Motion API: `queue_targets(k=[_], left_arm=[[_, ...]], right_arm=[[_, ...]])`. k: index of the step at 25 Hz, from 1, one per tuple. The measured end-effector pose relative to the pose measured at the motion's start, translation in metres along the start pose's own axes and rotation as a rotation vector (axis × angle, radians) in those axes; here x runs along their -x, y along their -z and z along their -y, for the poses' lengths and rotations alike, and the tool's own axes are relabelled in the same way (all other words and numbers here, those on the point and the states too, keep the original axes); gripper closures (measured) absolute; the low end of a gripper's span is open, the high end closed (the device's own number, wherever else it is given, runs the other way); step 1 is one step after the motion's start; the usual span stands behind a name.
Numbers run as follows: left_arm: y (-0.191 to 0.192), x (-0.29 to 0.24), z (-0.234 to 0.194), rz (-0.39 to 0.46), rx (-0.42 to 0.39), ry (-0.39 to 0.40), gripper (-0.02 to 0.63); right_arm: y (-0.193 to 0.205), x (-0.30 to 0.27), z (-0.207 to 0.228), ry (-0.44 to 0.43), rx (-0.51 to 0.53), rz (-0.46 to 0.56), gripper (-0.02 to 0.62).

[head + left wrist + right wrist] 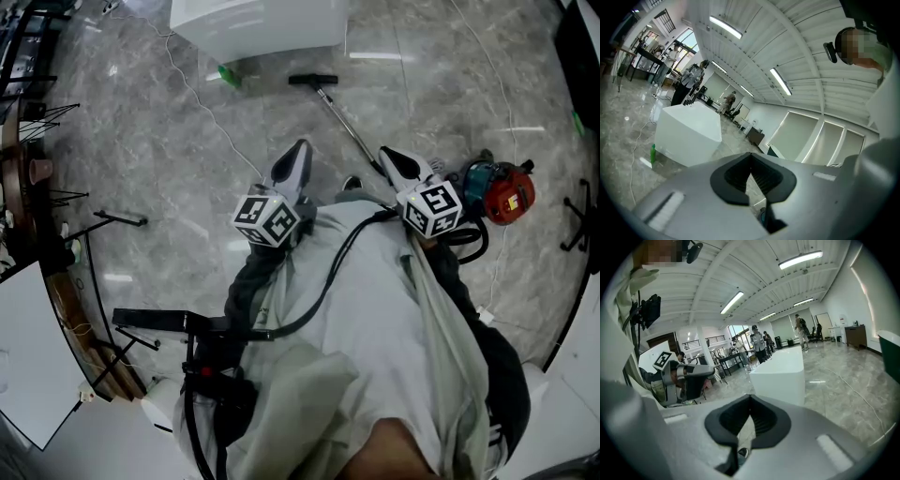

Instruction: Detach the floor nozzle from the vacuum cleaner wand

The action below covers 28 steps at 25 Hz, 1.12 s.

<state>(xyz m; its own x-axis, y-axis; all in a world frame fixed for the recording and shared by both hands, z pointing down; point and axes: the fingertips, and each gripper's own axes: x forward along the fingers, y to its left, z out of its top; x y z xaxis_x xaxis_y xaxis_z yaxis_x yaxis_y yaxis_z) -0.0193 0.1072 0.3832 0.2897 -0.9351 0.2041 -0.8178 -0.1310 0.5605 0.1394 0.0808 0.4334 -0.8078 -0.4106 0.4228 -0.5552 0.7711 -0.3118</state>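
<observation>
Long white ceiling strip lamps [725, 27] give bright, even light; the glossy grey marble floor [141, 141] mirrors them as pale glare streaks. Every view bows toward dark, rounded corners; the left claw [751, 161] looks soft up close.

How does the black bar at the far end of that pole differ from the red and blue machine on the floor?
The floor nozzle is a slim black bar; the vacuum body is bulky, rounded, red and teal. The floor nozzle lies far out by the white block; the vacuum body sits close beside the right gripper. Both rest on the grey floor, and neither is held.
</observation>
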Motion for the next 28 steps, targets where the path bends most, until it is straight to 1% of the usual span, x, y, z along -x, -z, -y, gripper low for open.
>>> queue_targets(k=[5, 7, 10, 11, 12, 15, 16, 18, 21, 22, 24, 25, 26, 28], left_arm=[[0.009, 0.003, 0.002, -0.018, 0.007, -0.017, 0.600], [0.014, 0.006, 0.001, -0.024, 0.013, -0.035, 0.600], [0.023, 0.009, 0.000, -0.033, 0.010, -0.065, 0.600], [0.027, 0.010, 0.000, -0.036, 0.001, -0.075, 0.600], [0.029, 0.012, 0.000, -0.039, -0.010, -0.085, 0.600], [0.033, 0.017, -0.001, -0.042, -0.031, -0.111, 0.600], [0.033, 0.017, -0.003, -0.042, -0.029, -0.119, 0.600], [0.032, 0.014, -0.010, -0.041, -0.009, -0.132, 0.600], [0.026, 0.002, -0.024, -0.050, 0.051, -0.131, 0.600], [0.024, -0.006, -0.030, -0.061, 0.073, -0.125, 0.600], [0.022, -0.029, -0.045, -0.090, 0.100, -0.115, 0.600], [0.022, -0.043, -0.055, -0.110, 0.106, -0.111, 0.600], [0.022, -0.057, -0.066, -0.137, 0.112, -0.107, 0.600], [0.025, -0.084, -0.097, -0.202, 0.128, -0.102, 0.600]], right_arm=[[0.000, 0.000, -0.005, -0.040, 0.029, -0.008, 0.597], [-0.001, -0.002, -0.007, -0.051, 0.085, -0.017, 0.597], [0.000, -0.009, 0.000, -0.019, 0.209, -0.038, 0.597], [0.001, -0.011, 0.005, -0.012, 0.229, -0.050, 0.597], [0.004, -0.013, 0.009, -0.010, 0.225, -0.068, 0.597], [0.016, -0.019, 0.018, -0.036, 0.135, -0.140, 0.597], [0.019, -0.021, 0.020, -0.052, 0.115, -0.147, 0.597], [0.023, -0.026, 0.026, -0.062, 0.069, -0.137, 0.597], [0.030, -0.034, 0.033, -0.050, -0.011, -0.123, 0.597], [0.032, -0.037, 0.034, -0.043, -0.005, -0.117, 0.597], [0.034, -0.050, 0.041, -0.035, 0.061, -0.115, 0.597], [0.038, -0.058, 0.045, -0.035, 0.092, -0.130, 0.597], [0.045, -0.067, 0.049, -0.032, 0.105, -0.161, 0.597], [0.068, -0.085, 0.062, 0.005, 0.067, -0.250, 0.597]])
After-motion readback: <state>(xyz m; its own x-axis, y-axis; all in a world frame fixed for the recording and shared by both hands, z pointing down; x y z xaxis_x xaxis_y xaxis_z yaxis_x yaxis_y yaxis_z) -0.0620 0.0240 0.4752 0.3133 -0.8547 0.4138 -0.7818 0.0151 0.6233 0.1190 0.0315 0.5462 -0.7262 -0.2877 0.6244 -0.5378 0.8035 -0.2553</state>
